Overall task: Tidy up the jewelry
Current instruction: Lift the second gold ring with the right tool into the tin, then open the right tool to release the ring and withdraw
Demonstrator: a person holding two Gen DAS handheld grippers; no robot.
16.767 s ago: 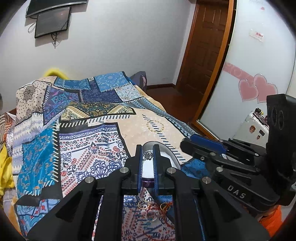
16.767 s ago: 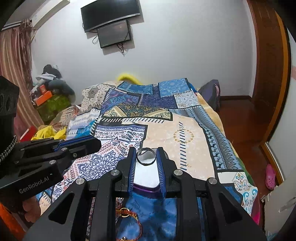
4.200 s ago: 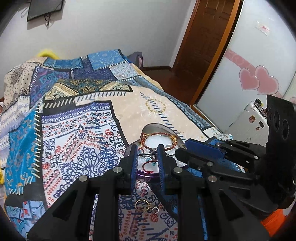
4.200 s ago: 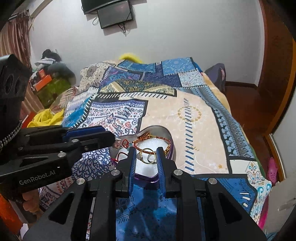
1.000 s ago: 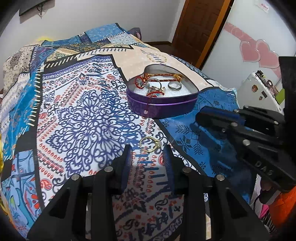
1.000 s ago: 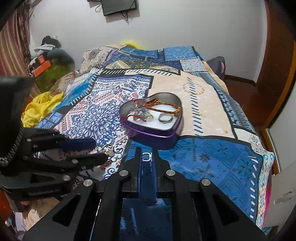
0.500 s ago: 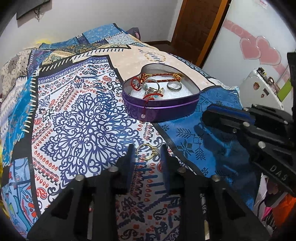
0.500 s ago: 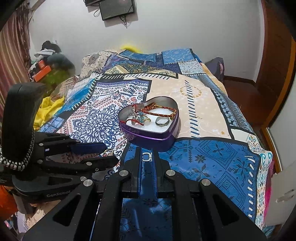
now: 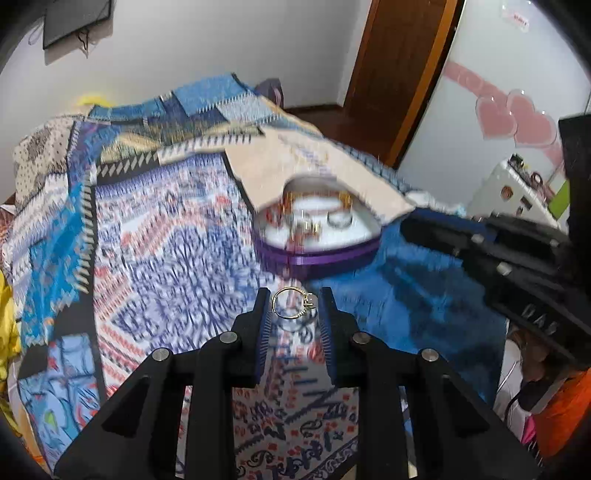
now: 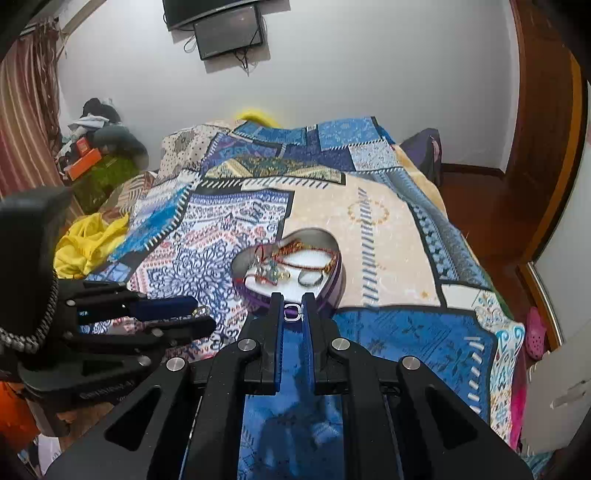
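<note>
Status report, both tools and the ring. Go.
Left tool shut on gold ring, short of heart tin. Right tool nearly shut, empty. Path looks clear.

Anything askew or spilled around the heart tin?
Nothing spilled. The purple heart-shaped tin sits flat on the patterned bedspread, jewelry inside. The thin gold ring is pinched in the left gripper.

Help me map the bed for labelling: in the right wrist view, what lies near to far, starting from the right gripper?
right gripper → small ring it pinches → heart tin → bedspread → yellow cloth → wall screens.
</note>
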